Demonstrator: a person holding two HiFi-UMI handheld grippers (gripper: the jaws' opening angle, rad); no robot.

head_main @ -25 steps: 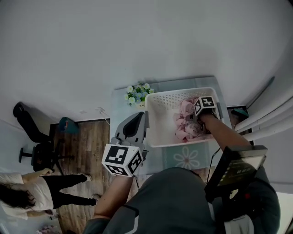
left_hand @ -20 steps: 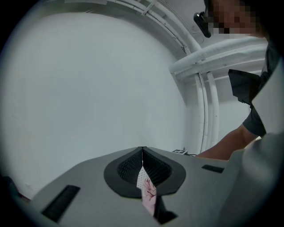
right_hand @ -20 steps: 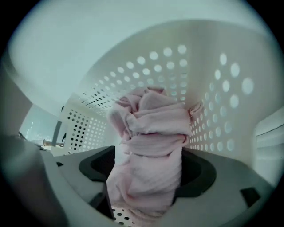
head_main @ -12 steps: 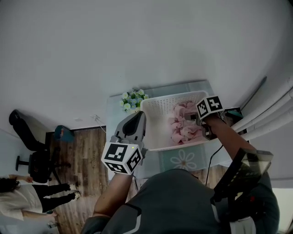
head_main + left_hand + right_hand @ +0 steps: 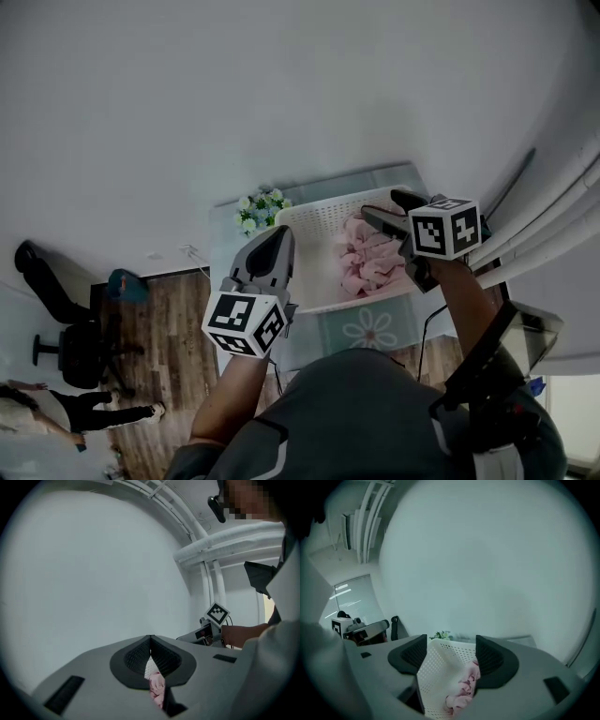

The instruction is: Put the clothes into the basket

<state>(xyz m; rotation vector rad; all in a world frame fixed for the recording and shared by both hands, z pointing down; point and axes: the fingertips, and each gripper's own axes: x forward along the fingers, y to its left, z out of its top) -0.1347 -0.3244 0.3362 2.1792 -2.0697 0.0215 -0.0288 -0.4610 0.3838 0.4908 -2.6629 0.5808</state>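
A white perforated basket (image 5: 309, 217) stands on the table with pink clothes (image 5: 371, 259) bunched inside it. My right gripper (image 5: 384, 208) hangs above the basket's far right side, clear of the clothes. In the right gripper view this gripper (image 5: 450, 641) is open; its jaws have just been closing a little, with nothing between them, and the basket (image 5: 438, 677) and clothes (image 5: 465, 688) lie beyond. My left gripper (image 5: 279, 240) hovers by the basket's left wall. Its tips (image 5: 150, 639) meet, so it is shut and empty; a sliver of clothes (image 5: 157, 684) shows below.
A small bunch of flowers (image 5: 259, 208) sits on the table behind the basket. A floral mat (image 5: 367, 328) lies in front of it. Left of the table are wood floor, a blue bag (image 5: 127, 286), an office chair (image 5: 67, 347) and a person (image 5: 56, 412). White pipes run at the right.
My right gripper has risen out of the basket and turned more level, leaving the pink clothes inside. The left gripper has barely shifted. The person in the background has moved left.
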